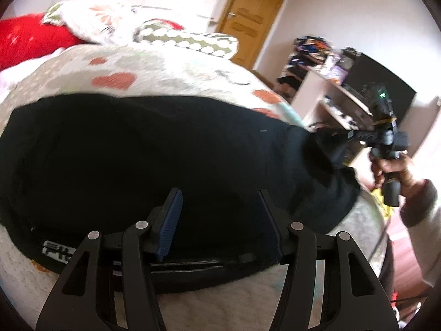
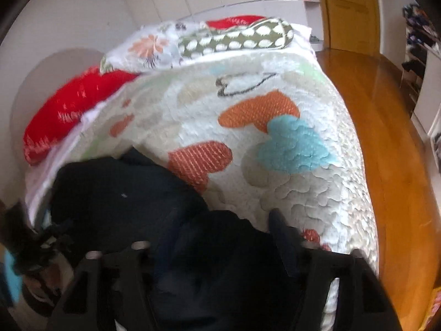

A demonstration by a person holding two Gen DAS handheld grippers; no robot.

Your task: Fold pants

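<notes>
Black pants point(image 1: 154, 160) lie on a heart-patterned quilted bed point(image 2: 289, 182) — wooden door point(image 1: 256, 13) beyond; left hand-held gripper point(image 1: 220, 215) spread, right hand-held gripper point(image 2: 220, 248) pinching the pants.

You are working over a bed point(image 2: 317, 193) covered by a pale quilted bedspread point(image 1: 165, 66) printed with orange and blue hearts. The black pants point(image 1: 151, 160) lie directly on that bedspread, spread across its near part, with one end lifted off it at your right. At the far end of the bed rest a red pillow point(image 2: 74, 104), a white floral pillow point(image 1: 93, 16) and an olive pillow with white spots point(image 2: 242, 38).
</notes>
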